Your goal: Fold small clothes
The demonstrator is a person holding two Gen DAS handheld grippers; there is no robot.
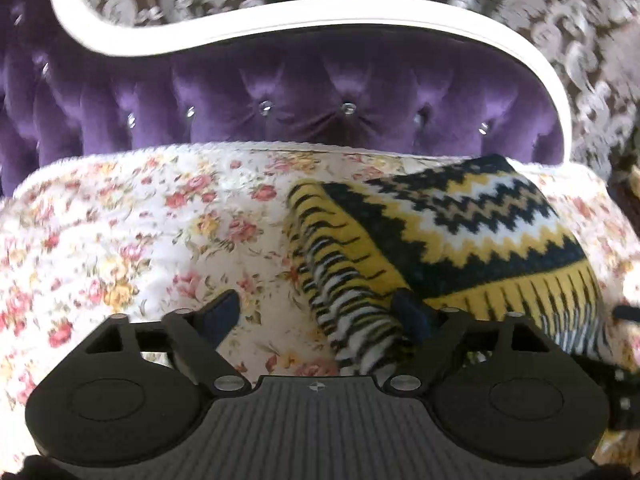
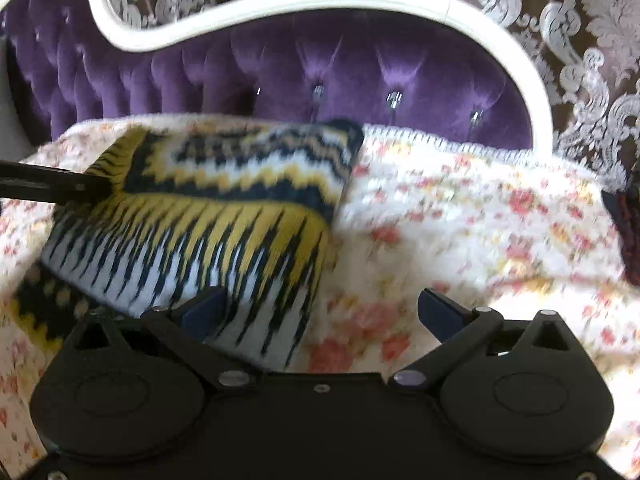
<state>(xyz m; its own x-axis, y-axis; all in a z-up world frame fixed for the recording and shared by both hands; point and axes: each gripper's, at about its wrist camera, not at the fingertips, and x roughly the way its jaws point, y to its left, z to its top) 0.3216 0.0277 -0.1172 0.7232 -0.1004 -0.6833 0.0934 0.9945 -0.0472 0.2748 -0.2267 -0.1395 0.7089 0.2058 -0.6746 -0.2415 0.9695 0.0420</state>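
Observation:
A knitted sweater point(image 1: 460, 232) in yellow, black and white zigzags lies folded on the floral bedspread point(image 1: 120, 240). My left gripper point(image 1: 316, 314) stands open at the sweater's near left edge. Its right finger point(image 1: 408, 312) rests by the striped fold and its left finger point(image 1: 224, 312) is over bare bedspread. In the right wrist view the sweater point(image 2: 224, 208) lies to the left. My right gripper point(image 2: 322, 314) is open over its near right corner, with the left finger point(image 2: 206, 312) above the knit and the right finger point(image 2: 438, 314) above the bedspread point(image 2: 480, 220). Neither gripper presses on the cloth.
A purple tufted headboard point(image 1: 280, 100) with a white frame closes the far side, and patterned wallpaper point(image 2: 592, 40) is behind it. A dark red and black object point(image 2: 628, 232) sits at the bed's right edge. A black bar point(image 2: 40, 186) of the other gripper reaches in from the left.

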